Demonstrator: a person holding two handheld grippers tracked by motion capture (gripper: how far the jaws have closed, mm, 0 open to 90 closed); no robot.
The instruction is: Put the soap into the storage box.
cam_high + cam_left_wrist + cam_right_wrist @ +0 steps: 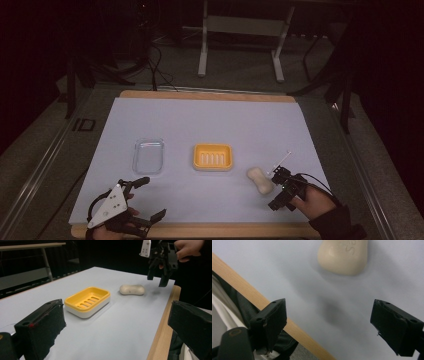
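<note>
While open, right tongs (329, 322) hover just beside soap (343, 256).

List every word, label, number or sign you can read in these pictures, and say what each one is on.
"ID": pale letters on the dark floor surface left of the table, in the high view.
Embossed letters on the bar of soap, in the right gripper view: cut off by the frame's top edge and upside down, ending in something like "S"; not readable as a word.
Nothing legible on the yellow soap dish or the clear lid.
</note>
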